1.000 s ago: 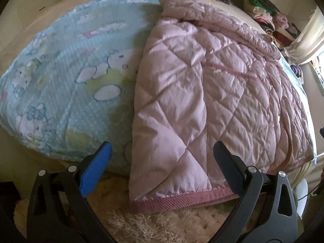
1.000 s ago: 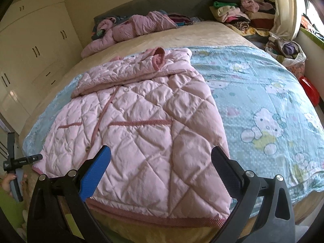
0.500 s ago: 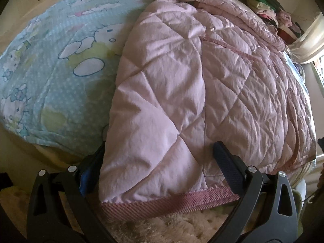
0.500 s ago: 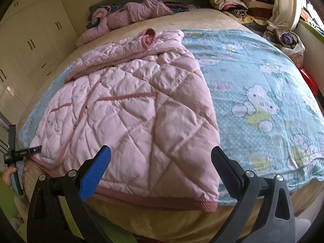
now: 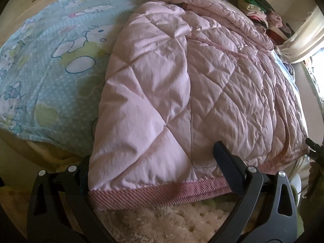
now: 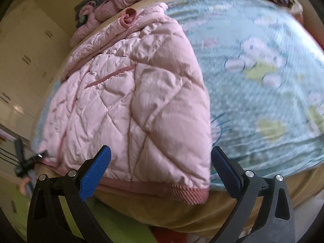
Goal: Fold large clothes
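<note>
While the pink quilted padded jacket [image 5: 182, 93] hides its left finger, left gripper [image 5: 156, 174] straddles the near hem corner, unclamped; right gripper [image 6: 160, 169] closing around opposite corner, view blurred.

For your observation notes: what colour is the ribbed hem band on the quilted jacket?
Dusty rose, darker than the pale pink quilting; ribbed hem band shows best in the left wrist view.

A pink quilted jacket [image 5: 182, 93] blankets one side of the bed [image 6: 162, 212] to its foot edge, the cartoon-print sheet [image 6: 263, 81] alongside lying open, clothes piles [image 6: 113, 6] crowding the head edge
</note>
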Demonstrator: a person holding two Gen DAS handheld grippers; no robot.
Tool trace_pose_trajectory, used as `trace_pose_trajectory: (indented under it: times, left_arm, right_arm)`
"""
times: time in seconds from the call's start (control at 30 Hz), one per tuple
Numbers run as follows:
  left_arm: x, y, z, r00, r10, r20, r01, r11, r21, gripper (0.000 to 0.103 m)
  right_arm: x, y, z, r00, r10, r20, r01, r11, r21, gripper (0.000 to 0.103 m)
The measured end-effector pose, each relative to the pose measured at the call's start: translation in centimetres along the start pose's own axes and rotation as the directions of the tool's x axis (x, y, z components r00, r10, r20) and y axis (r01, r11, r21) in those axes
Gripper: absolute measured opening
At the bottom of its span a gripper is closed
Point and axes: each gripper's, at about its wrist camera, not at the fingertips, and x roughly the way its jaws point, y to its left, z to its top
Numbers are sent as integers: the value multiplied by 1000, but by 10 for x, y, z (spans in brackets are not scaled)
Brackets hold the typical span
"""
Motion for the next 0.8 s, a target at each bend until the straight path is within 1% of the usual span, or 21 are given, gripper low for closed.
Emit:
trace_pose_trajectory:
  times: [0.03,0.07,0.1,0.13,0.17,0.23,0.3,0.33,0.43,0.47,0.5,0.57,0.6,0.67,0.7,0.73,0.8]
  left_arm:
    - [1,-1,0,1000,-1,-1,1,1000,0,93]
    - [1,0,0,1000,-5,-1,5,1000,-4,93]
    - [1,1,0,1000,-11,-2,11,1000,-10,93]
    - [1,3,0,1000,-17,-4,17,1000,-17,94]
    - [1,4,1,1000,-22,-4,22,999,-24,93]
    - [1,7,1,1000,-27,-4,27,999,-34,93]
    - [1,9,1,1000,-30,-4,30,999,-41,93]
    - [1,9,1,1000,-31,-6,30,999,-42,93]
    - [2,9,2,999,-38,-2,38,998,-49,93]
    - [1,10,3,999,-43,7,44,998,-51,92]
    - [1,10,3,999,-52,12,53,997,-47,88]
    - [1,11,2,998,-56,19,57,997,-52,75]
    - [0,12,2,998,-57,22,58,997,-55,71]
    - [-3,13,3,997,-68,36,70,996,-58,47]
    - [-5,13,3,997,-72,42,74,996,-55,41]
    - [-8,11,3,996,-66,52,68,997,-44,32]
    - [-13,5,3,996,-57,69,58,998,-15,26]
  right_arm:
    - [3,-2,-1,1000,19,-13,-19,1000,21,75]
    - [7,-5,-3,1000,17,-23,-16,999,42,71]
    - [8,-5,-4,1000,6,-23,-5,999,46,62]
    - [8,-6,-6,1000,14,-17,-13,999,46,54]
    - [6,-5,-7,1000,29,-10,-28,998,48,49]
    - [-3,1,-7,999,41,16,-41,999,16,29]
    - [-14,10,-6,997,66,50,-64,998,-28,22]
    - [-21,15,-4,994,82,74,-79,996,-53,19]
    - [-41,28,4,981,129,146,-114,988,-108,18]
    - [-47,31,7,977,139,164,-120,986,-119,17]
    - [-51,33,8,973,147,180,-125,984,-127,17]
    - [-60,35,13,962,172,212,-146,980,-134,17]
    - [-63,36,16,957,184,223,-156,978,-136,17]
    - [-65,36,19,953,191,237,-162,977,-136,17]
    - [-65,36,21,951,197,237,-169,977,-133,17]
    - [-65,35,23,952,198,235,-171,977,-128,17]
    - [-62,37,26,952,198,234,-171,977,-130,17]
